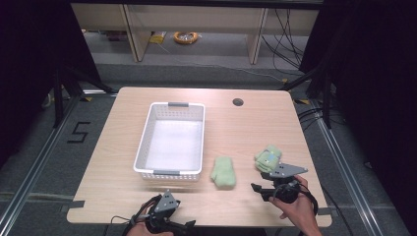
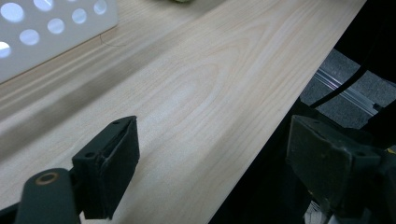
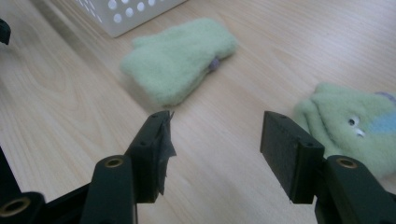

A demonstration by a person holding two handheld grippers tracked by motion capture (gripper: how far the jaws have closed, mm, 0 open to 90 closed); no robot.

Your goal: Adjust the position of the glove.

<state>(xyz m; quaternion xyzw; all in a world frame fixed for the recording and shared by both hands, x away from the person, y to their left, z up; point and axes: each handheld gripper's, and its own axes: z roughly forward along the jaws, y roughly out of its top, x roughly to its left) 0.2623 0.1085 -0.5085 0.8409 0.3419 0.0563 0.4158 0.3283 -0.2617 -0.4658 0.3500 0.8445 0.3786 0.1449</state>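
Two light green fuzzy mittens lie on the wooden table. One mitten (image 1: 223, 172) (image 3: 180, 58) lies flat to the right of the white basket (image 1: 172, 140). The other mitten (image 1: 268, 156) (image 3: 355, 121), with a face pattern, is bunched up farther right. My right gripper (image 1: 263, 184) (image 3: 217, 128) is open and low over the table, the flat mitten ahead of its jaws and the bunched one beside its right jaw. My left gripper (image 1: 184, 224) (image 2: 212, 140) is open at the table's front edge, holding nothing.
The basket (image 2: 56, 42) (image 3: 126, 16) is empty, with perforated walls. A round cable hole (image 1: 238, 102) sits in the table's far right. Bare wood (image 2: 201, 84) lies in front of the left gripper, with the table edge just to its right.
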